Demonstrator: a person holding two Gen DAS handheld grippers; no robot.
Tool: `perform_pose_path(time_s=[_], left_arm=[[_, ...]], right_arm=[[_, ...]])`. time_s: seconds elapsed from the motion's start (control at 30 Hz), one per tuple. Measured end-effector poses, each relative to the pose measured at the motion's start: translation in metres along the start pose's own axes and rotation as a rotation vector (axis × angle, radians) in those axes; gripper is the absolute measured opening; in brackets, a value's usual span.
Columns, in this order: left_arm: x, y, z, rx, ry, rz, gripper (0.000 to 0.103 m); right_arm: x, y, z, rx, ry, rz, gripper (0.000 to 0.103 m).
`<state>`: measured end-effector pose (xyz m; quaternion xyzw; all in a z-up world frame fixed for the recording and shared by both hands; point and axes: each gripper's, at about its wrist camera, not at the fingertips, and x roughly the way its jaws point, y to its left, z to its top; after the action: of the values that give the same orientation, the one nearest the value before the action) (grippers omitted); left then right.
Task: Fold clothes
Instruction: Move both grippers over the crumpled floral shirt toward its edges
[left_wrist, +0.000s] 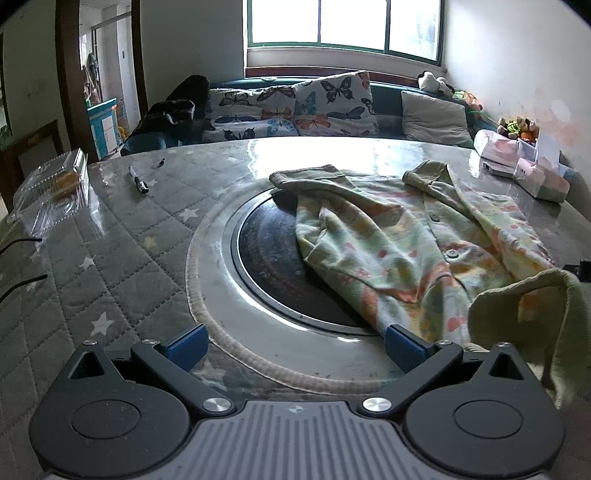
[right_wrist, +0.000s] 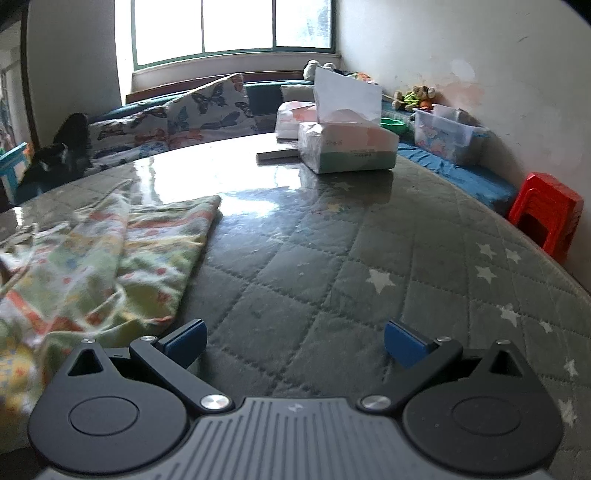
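Rumpled shirt (left_wrist: 424, 251) on table (left_wrist: 122, 229), tools open — empty

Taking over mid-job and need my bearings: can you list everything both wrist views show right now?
patterned shirt: one, pale green with orange prints, lying crumpled across the table's round dark inset
table: one, grey quilted star cover under a clear sheet
marker pen: one, black and white, far left on the table
clear plastic box: one, see-through, left edge of the table
tissue packs: two in the right wrist view, white and pink, far right on the table
butterfly cushions: at least two, white, on the bench under the window
red stool: one, by the right wall
left gripper: black with blue pads, open, empty
right gripper: same, open, empty
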<state>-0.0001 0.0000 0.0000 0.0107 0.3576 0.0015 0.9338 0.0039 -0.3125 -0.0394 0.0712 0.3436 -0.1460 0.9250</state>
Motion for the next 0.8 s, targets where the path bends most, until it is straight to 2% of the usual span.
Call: perform_pose_path(time_s=[0.3, 0.37, 0.47, 0.67, 0.8], left_arm=[[-0.016, -0.010, -0.001, -0.016, 0.015, 0.003, 0.103], [-0.018, -0.005, -0.002, -0.024, 0.015, -0.024, 0.103], [-0.022, -0.006, -0.004, -0.037, 0.028, -0.015, 0.103], [-0.034, -0.011, -0.010, -0.067, 0.031, -0.044, 0.103], [-0.039, -0.020, -0.015, -0.055, 0.053, -0.030, 0.103]], right_arm=[[-0.030, 0.003, -0.014, -0.055, -0.015, 0.082, 0.103], [-0.037, 0.002, -0.015, -0.065, -0.010, 0.099, 0.103], [-0.047, 0.003, -0.019, -0.075, -0.009, 0.128, 0.103], [-0.069, 0.011, -0.030, -0.132, -0.013, 0.180, 0.103], [-0.078, 0.015, -0.032, -0.149, -0.017, 0.210, 0.103]])
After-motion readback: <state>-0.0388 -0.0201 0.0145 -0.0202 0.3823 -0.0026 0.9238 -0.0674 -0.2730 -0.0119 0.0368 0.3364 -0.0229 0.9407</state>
